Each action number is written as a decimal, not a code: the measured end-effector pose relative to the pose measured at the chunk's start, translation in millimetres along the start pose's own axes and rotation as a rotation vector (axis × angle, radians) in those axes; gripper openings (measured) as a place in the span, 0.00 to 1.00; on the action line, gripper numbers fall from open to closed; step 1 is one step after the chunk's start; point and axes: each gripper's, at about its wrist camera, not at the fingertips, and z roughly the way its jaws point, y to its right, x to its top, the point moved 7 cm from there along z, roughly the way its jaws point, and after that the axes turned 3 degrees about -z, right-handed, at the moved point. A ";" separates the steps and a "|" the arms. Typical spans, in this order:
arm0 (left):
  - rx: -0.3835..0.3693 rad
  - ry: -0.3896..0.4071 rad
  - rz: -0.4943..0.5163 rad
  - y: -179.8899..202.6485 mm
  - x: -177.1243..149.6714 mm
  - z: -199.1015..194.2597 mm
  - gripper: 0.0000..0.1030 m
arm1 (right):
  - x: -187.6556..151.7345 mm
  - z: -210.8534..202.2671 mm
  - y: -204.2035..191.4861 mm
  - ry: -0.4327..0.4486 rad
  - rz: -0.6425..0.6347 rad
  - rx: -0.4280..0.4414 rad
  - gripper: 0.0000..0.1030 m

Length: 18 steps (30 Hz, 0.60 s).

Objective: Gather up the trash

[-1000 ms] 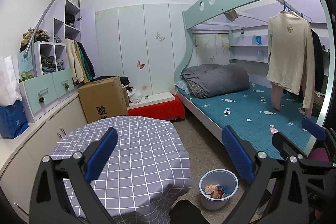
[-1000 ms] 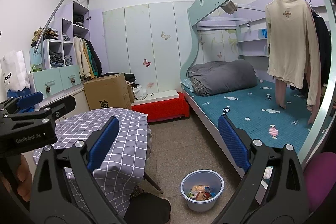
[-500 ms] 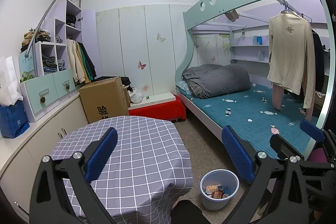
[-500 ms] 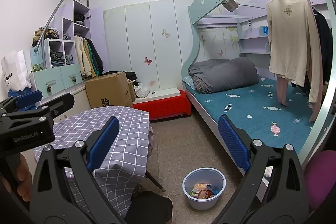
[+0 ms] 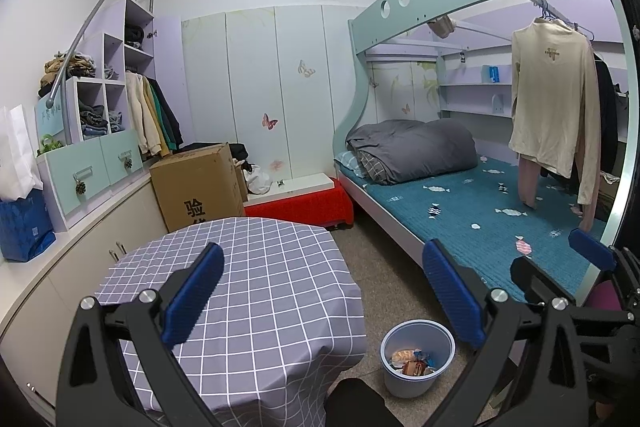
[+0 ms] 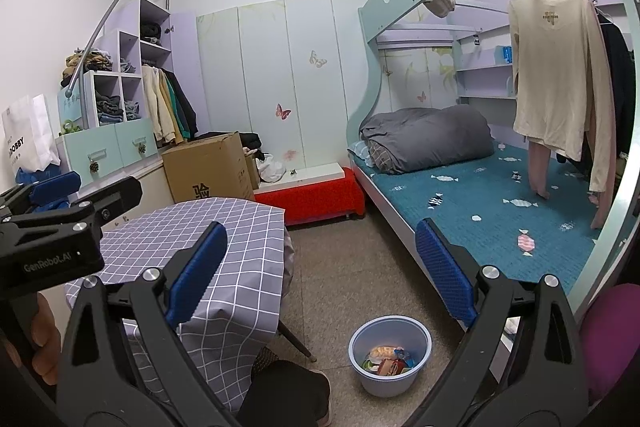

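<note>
From the left wrist, the left gripper (image 5: 320, 291) gaped empty over the table (image 5: 256, 267), the bin (image 5: 417, 357) of trash (image 5: 412, 365) on the floor beside it; from the right wrist, the right gripper (image 6: 320, 271) likewise stood wide and empty above that bin.

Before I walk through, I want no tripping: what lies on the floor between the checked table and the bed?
Only the blue waste bin holding wrappers; the rest of that floor is bare, as the right wrist view shows.

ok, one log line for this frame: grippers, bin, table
left gripper: open, empty | right gripper: open, empty | bin: on floor, wrappers inside | table: checked cloth, no trash visible
</note>
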 end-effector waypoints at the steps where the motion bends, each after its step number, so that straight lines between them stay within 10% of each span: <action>1: 0.000 -0.001 0.000 -0.1 -0.1 0.0 0.95 | -0.1 -0.2 -0.4 0.001 0.001 0.000 0.90; 18: 0.003 0.000 -0.002 -0.6 -1.5 -0.6 0.95 | -4.7 1.7 -1.6 -0.007 0.001 0.006 0.90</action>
